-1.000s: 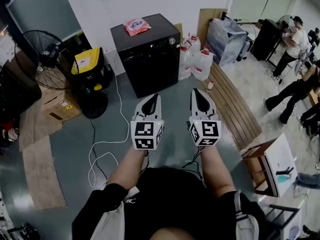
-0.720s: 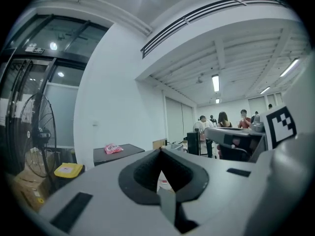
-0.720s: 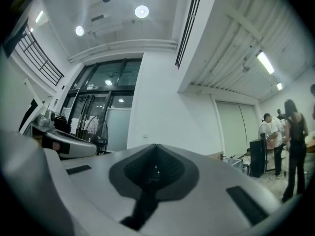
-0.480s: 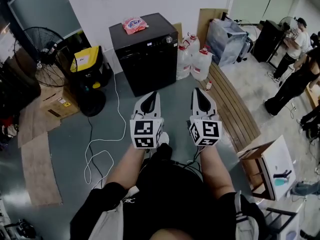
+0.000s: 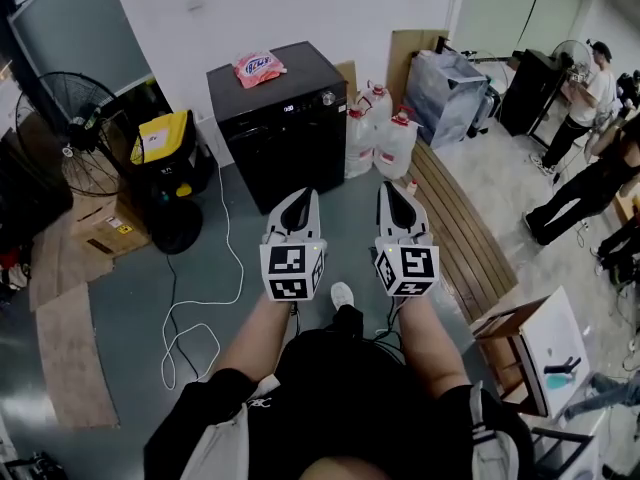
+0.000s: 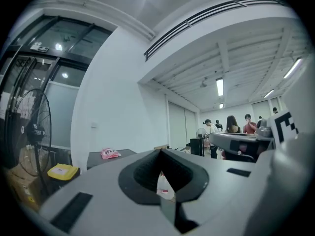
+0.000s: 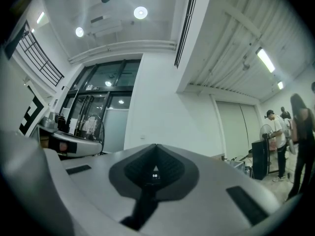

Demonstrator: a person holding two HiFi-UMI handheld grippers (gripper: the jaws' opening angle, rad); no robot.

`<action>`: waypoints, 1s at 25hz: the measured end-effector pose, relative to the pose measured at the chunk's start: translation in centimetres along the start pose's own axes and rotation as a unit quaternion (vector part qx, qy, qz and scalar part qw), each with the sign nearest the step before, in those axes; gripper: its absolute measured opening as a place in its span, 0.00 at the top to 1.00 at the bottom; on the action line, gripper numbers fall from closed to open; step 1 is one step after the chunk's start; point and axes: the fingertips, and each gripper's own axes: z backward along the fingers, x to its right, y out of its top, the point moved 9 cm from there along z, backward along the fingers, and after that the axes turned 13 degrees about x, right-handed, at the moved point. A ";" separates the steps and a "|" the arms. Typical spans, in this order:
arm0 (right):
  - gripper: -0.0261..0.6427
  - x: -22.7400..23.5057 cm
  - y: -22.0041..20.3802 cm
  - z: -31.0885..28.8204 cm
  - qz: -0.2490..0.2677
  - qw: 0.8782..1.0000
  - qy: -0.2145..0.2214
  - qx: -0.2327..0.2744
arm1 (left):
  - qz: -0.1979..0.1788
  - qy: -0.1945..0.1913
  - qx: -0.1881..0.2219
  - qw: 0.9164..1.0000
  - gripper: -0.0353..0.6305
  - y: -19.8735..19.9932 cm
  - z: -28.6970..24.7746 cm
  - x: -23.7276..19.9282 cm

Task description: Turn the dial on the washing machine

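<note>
Now, on the far left stands one big black fan. Next to it is one brown cardboard box on the floor, and one yellow and black machine. One white cord snakes over the grey floor.

In the middle, by the white wall, stands one black washing machine. One pink packet lies on its top. The one round dial sits at the right end of its front panel, near the top. Nothing touches the dial.

Nearer the person are two grippers, side by side and well apart from the washing machine. Both point toward it. The left gripper has its two jaws pressed together with nothing between them. The right gripper has its jaws together too, and it holds nothing. Each has one cube with black and white squares. One white shoe peeks out below them.

Just right of the washing machine stand three white jugs with red caps. Then comes one long wooden bench. Far right, at least two people stand on the pale floor.
</note>
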 end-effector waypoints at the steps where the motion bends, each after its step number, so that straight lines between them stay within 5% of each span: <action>1: 0.96 0.5 -0.4 -0.6 0.000 1.000 0.001 0.000 | 0.001 0.001 0.000 1.000 0.93 -0.3 -0.8 -0.1; 25: 0.96 16.1 -13.3 -22.2 -0.040 0.998 0.000 -0.053 | 0.011 0.024 -0.053 0.998 0.93 -8.2 -27.7 -4.4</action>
